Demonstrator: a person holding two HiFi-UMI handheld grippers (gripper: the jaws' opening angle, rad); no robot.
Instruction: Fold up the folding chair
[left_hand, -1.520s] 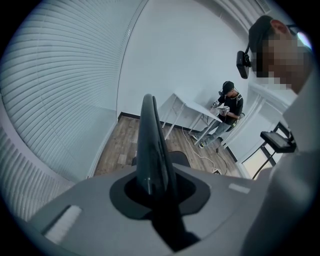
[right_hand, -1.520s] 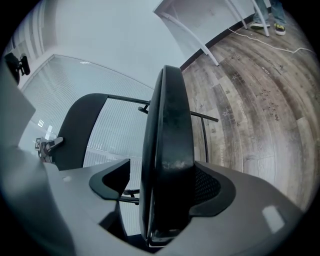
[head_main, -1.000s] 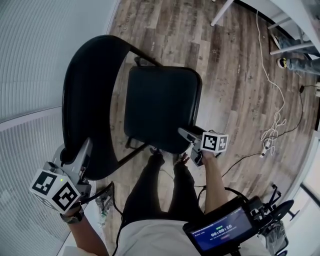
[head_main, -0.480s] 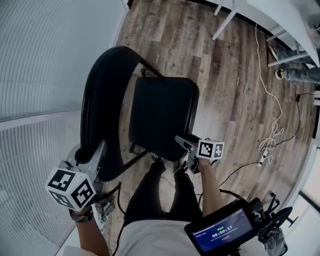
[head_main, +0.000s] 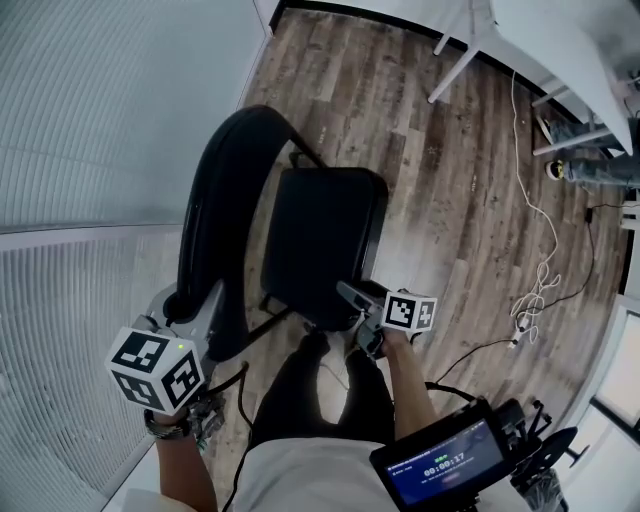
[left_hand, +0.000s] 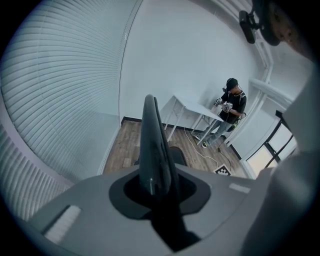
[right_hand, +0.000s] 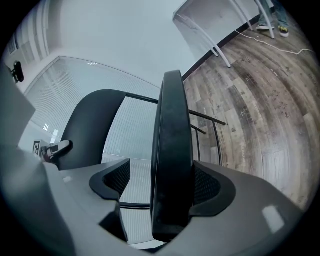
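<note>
Two pairs of jaws were on the folding chair (head_main: 300, 235); those of the left gripper (left_hand: 156, 186) stood nearly together, pinching the thin top edge of the black backrest (left_hand: 152, 142), which rose out of the narrow gap between them; those of the right gripper (right_hand: 167, 187) stood wide, with the front edge of the padded seat (right_hand: 172, 145) lodged between them, one pad against the seat's face and a clear gap on the other side, so the seat seemed borne on one jaw rather than squeezed; outward from there, in the head view, the chair stood on the wooden floor (head_main: 450, 190) just in front of the person's legs (head_main: 320, 390) and beside the slatted blinds (head_main: 90, 300); the seat appeared tipped, its near edge raised off level but well short of the backrest; by that showing the fold looked begun and no more than partly through; what was left, as I judged it, was to swing the seat up until it lay flat against the backrest and the frame closed together.
</note>
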